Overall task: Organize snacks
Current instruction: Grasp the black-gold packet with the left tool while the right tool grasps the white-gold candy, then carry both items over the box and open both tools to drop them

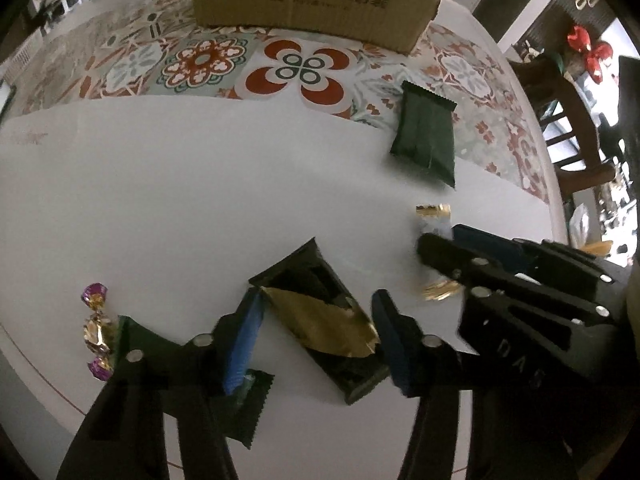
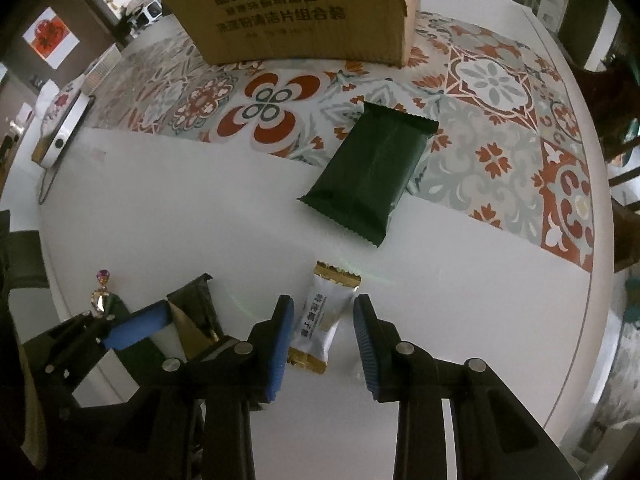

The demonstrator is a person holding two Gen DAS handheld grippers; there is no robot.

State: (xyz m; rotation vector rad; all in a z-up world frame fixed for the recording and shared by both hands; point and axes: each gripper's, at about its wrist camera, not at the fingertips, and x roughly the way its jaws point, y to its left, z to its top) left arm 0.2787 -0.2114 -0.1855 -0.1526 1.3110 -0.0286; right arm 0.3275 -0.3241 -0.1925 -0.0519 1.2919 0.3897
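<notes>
- The white candy (image 2: 320, 322), at 7 o'clock of the green packet (image 2: 372, 176) on the tabletop (image 2: 200, 220), is clenched mid-body by the right fingers (image 2: 280, 328).
- It is judged light, crinkly and slippery.
- The black-and-gold packet (image 1: 320, 320) is straddled by the left fingers (image 1: 240, 340); whether it is gripped cannot be told.

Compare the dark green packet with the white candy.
The dark green packet is plain green; the white candy is white with gold ends. The packet is clearly larger than the candy. It lies partly on the patterned mat; the candy on bare table. Both are sealed.
</notes>
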